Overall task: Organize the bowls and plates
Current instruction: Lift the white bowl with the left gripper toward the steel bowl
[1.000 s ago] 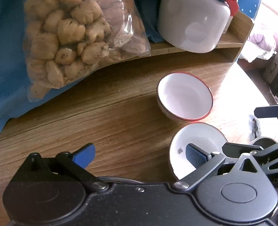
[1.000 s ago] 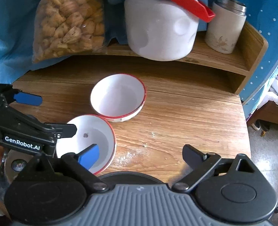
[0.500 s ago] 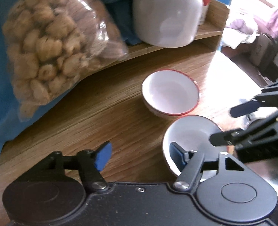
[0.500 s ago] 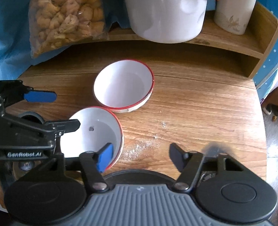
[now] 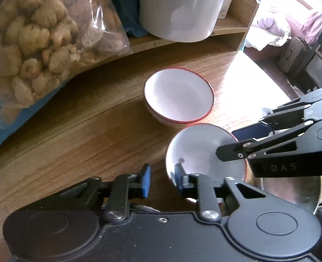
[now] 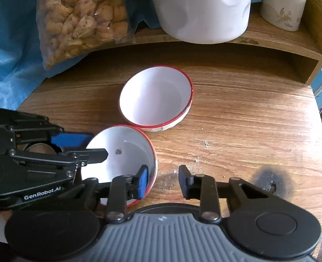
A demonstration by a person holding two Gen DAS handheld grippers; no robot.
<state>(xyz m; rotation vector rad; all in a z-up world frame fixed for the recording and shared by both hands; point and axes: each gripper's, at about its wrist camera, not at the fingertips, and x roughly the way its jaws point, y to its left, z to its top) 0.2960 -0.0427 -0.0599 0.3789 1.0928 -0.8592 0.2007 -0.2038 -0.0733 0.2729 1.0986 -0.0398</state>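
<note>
Two white bowls with red rims stand on the wooden table [image 6: 248, 120]. The far bowl [image 5: 178, 96] [image 6: 154, 98] stands untouched. Both grippers straddle the near bowl [image 5: 200, 152] [image 6: 126, 152]. My left gripper [image 5: 162, 180] [image 6: 99, 144] has the bowl's left rim between its jaws, which are closing; a strip of table still shows between the outer pad and the rim. My right gripper [image 6: 163, 181] [image 5: 226, 143] has the right rim between its closing jaws, with the outer finger clear of the bowl.
A low wooden shelf [image 6: 281, 41] at the back carries a big white jar [image 6: 204, 8], a clear bag of snacks [image 6: 80, 15] and a pale cup [image 6: 283, 6]. Blue cloth [image 6: 6, 50] hangs at the left. A metal dish [image 5: 291, 190] sits beside the near bowl.
Both grippers' jaws have narrowed from wide open onto the near bowl's opposite rims. Both views have tipped slightly. Neither bowl has shifted on the table.
</note>
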